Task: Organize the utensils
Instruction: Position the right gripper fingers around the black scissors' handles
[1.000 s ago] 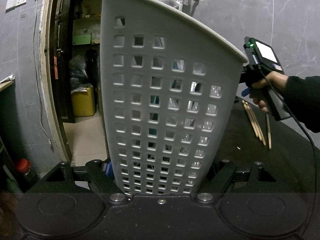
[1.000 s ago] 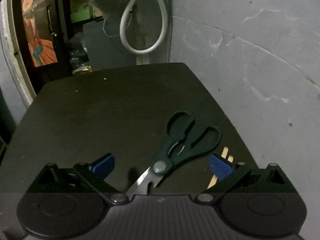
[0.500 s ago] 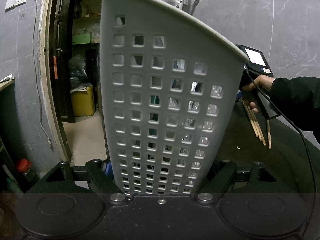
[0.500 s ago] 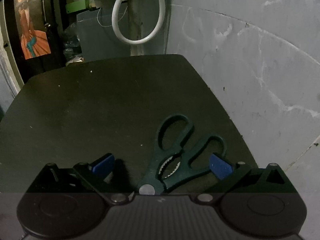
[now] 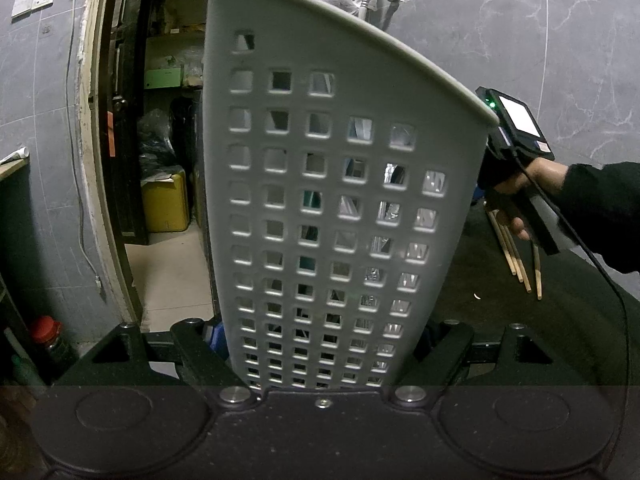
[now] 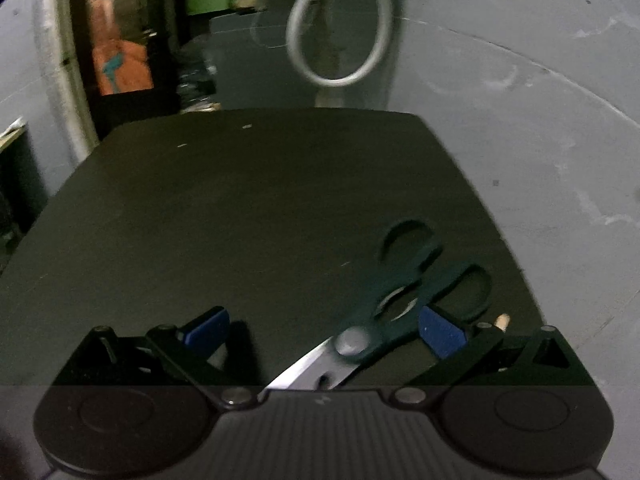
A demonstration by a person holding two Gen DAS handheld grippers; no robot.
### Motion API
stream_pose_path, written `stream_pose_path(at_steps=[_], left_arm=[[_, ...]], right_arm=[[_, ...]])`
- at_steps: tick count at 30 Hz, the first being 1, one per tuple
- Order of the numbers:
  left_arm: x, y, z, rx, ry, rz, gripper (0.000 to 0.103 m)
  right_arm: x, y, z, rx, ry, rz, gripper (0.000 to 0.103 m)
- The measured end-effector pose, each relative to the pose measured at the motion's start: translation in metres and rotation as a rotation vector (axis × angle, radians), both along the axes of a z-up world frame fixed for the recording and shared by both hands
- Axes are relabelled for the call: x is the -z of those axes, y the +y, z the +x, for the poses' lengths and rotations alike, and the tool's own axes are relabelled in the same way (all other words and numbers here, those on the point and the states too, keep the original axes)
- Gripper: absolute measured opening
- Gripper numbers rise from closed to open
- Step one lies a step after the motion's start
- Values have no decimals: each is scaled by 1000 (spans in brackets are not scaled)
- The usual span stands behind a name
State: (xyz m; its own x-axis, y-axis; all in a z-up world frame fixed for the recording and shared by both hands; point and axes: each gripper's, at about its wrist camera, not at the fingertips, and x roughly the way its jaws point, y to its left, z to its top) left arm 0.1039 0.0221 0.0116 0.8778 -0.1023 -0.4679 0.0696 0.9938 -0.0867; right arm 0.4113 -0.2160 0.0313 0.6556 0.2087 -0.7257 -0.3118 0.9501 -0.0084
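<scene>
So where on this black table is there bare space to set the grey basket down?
The table is bare left of the scissors, back to its far edge. The right side is crowded: scissors beside the chopsticks, with the right gripper over them.

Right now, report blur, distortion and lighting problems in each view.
Left wrist view: sharp but fisheye-bowed; the gray perforated holder fills the middle and hides most behind it. Right wrist view: motion-smeared, the scissors and white hose soft; the dark table is dim, detail lost.
</scene>
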Motion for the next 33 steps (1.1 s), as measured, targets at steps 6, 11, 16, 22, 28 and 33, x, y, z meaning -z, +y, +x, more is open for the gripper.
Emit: stream_pose_path(at_steps=[6, 11, 16, 22, 28, 33], left_arm=[[0, 1, -1, -2, -2, 4, 82], [1, 0, -1, -1, 0, 4, 82], [0, -3, 1, -1, 3, 8, 82], [0, -3, 2, 2, 4, 7, 83], [0, -1, 2, 2, 3, 4, 83], [1, -1, 2, 1, 3, 7, 83]], right_arm=[[-2, 9, -17, -26, -36, -12, 102], [-18, -3, 0, 71, -84, 45, 103], [-14, -13, 40, 154, -68, 50, 103], [6, -20, 70, 219, -26, 42, 102], [8, -12, 53, 147, -22, 61, 103], [6, 3, 11, 9, 1, 97, 103]])
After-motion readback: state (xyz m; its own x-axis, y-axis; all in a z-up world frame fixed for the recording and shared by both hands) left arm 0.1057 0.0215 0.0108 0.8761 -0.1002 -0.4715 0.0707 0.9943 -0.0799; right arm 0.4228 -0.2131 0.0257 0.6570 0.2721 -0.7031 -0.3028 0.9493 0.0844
